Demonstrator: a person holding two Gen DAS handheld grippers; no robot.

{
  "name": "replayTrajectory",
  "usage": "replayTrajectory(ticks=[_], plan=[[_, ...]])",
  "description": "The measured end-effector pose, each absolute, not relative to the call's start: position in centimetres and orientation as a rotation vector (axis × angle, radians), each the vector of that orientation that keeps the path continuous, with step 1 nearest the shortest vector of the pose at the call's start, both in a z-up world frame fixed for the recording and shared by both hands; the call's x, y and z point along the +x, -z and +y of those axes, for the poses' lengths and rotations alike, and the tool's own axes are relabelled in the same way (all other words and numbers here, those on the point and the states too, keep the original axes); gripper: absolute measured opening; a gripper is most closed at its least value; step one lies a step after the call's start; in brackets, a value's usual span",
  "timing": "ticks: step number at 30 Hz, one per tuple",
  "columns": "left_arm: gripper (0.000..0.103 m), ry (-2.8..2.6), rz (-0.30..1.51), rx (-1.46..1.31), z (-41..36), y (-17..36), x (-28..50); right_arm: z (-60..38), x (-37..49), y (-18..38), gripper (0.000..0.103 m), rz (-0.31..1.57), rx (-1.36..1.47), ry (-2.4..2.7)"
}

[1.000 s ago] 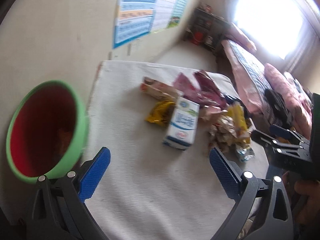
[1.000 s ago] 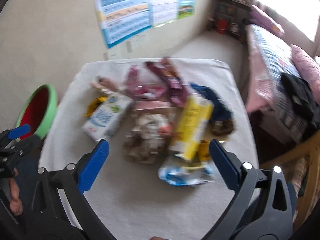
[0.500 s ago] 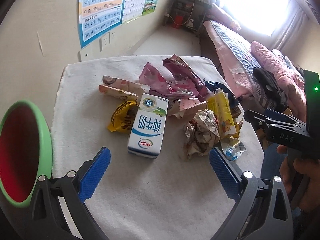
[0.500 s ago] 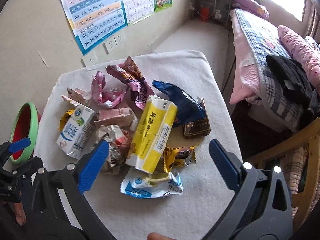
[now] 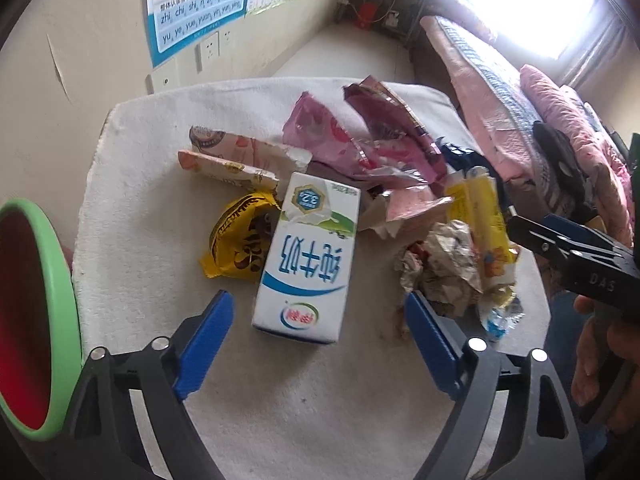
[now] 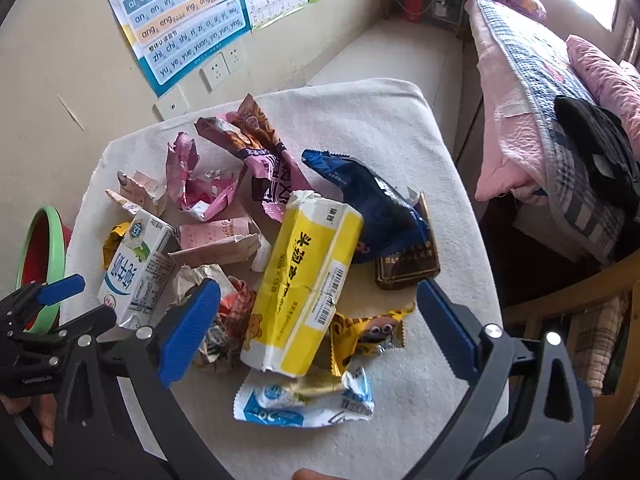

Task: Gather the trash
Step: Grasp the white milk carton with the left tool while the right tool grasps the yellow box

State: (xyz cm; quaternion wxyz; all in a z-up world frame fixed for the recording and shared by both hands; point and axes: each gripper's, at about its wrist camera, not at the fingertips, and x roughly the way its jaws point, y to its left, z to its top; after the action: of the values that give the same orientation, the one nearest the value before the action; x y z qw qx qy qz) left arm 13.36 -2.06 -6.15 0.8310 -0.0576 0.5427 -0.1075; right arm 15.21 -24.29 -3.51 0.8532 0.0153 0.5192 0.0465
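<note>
A pile of trash lies on a white-clothed table (image 5: 140, 280). My left gripper (image 5: 316, 336) is open and empty, just in front of a white and blue milk carton (image 5: 308, 256), with a yellow wrapper (image 5: 236, 240) to its left and crumpled paper (image 5: 444, 268) to its right. My right gripper (image 6: 316, 324) is open and empty, hovering over a yellow and white pack (image 6: 308, 292) and a blue and white wrapper (image 6: 304, 400). The milk carton also shows in the right wrist view (image 6: 136, 268).
A red bin with a green rim (image 5: 60, 320) stands off the table's left edge, also in the right wrist view (image 6: 56, 248). Pink wrappers (image 5: 360, 140), a dark blue bag (image 6: 372, 200) and a brown packet (image 6: 408, 264) lie farther back. A bed (image 6: 540, 92) stands to the right.
Both grippers have moved in closer and lower over the trash pile. The left view has swung right from the bin toward the milk carton. Both stay open.
</note>
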Motion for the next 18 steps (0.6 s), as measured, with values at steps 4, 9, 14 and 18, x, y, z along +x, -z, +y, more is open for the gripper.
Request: replayTrajectory(ticks=[4, 9, 14, 18], plan=[[0.060, 0.228, 1.190, -0.061, -2.8, 7.3, 14.1, -24.4, 16.2, 4.5, 0.090, 1.124, 0.041, -0.092], [0.053, 0.208, 1.223, -0.012, -3.2, 8.2, 14.9, -24.6, 17.6, 6.2, 0.072, 1.188, 0.073, -0.098], [0.053, 0.203, 1.250, 0.022, -3.6, 8.6, 15.5, -24.3, 18.1, 7.7, 0.053, 1.236, 0.106, -0.125], [0.051, 0.210, 1.238, -0.011, -3.4, 8.5, 15.5, -24.5, 17.8, 7.1, 0.046, 1.205, 0.125, -0.127]])
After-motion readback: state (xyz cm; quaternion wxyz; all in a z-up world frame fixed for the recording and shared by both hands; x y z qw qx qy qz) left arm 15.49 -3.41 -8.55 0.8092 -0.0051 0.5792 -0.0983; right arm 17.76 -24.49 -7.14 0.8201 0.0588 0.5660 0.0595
